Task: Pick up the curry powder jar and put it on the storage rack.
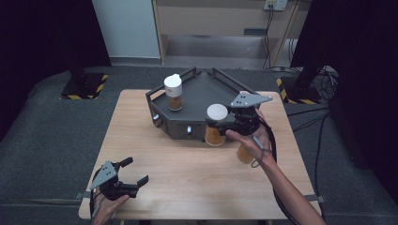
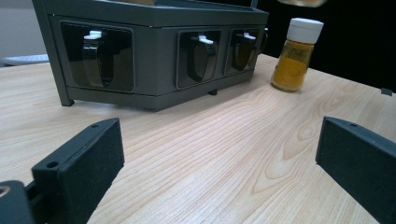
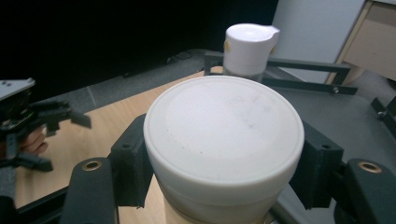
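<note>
My right gripper (image 1: pixel 218 123) is shut on a spice jar (image 1: pixel 215 137) with a white lid and orange contents, held in the air just in front of the grey rack (image 1: pixel 206 89). In the right gripper view the jaws clamp the jar (image 3: pixel 224 121) just below its lid. A second jar (image 1: pixel 173 92) with a white flip cap stands on the rack's top at the left, also visible beyond the held jar (image 3: pixel 247 44). A third jar (image 1: pixel 244 153) of yellow powder stands on the table under the right hand. My left gripper (image 1: pixel 133 173) rests open near the table's front left corner, nothing between its jaws (image 2: pixel 210 163).
The rack's front face (image 2: pixel 154 51) has dark recesses with white-tipped clips. The yellow jar (image 2: pixel 296 53) stands on the wooden table (image 1: pixel 187 168) to the right of the rack. Black curtains and cables lie beyond the table.
</note>
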`<state>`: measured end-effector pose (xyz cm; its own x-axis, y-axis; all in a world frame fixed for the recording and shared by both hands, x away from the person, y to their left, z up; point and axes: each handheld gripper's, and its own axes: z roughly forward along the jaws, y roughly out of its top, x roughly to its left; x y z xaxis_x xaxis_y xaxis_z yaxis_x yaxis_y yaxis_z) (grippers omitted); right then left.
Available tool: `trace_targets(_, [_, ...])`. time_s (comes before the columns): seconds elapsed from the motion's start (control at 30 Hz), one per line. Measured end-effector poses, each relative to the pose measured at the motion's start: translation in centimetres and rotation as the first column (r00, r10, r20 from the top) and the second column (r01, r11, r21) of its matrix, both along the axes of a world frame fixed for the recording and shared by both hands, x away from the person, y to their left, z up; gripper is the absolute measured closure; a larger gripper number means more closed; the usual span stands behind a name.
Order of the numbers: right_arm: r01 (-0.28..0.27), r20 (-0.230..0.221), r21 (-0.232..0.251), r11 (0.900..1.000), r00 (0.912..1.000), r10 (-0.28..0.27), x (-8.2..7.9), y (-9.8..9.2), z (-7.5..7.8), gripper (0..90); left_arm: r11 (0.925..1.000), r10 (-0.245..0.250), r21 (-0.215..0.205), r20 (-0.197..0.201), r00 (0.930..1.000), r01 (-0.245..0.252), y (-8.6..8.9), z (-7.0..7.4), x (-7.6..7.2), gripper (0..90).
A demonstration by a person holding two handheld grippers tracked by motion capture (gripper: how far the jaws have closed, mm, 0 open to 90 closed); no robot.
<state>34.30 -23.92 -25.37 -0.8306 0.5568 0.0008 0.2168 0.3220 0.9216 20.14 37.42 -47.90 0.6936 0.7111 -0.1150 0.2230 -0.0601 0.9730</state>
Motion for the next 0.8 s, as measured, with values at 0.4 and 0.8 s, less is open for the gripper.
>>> trace_targets(0.4, [0.067, 0.006, -0.002, 0.998, 0.9978, -0.067, 3.8, 2.1, 1.0, 33.6, 1.0, 0.001, -0.001, -0.005, 1.0, -0.001, 0.1, 0.0, 0.0, 0.0])
trace_targets(0.8, [0.16, 0.02, 0.015, 0.987, 0.9868, -0.161, 6.9, 4.3, 0.9, 33.6, 1.0, 0.002, -0.004, -0.007, 1.0, -0.002, 0.1, 0.0, 0.0, 0.0])
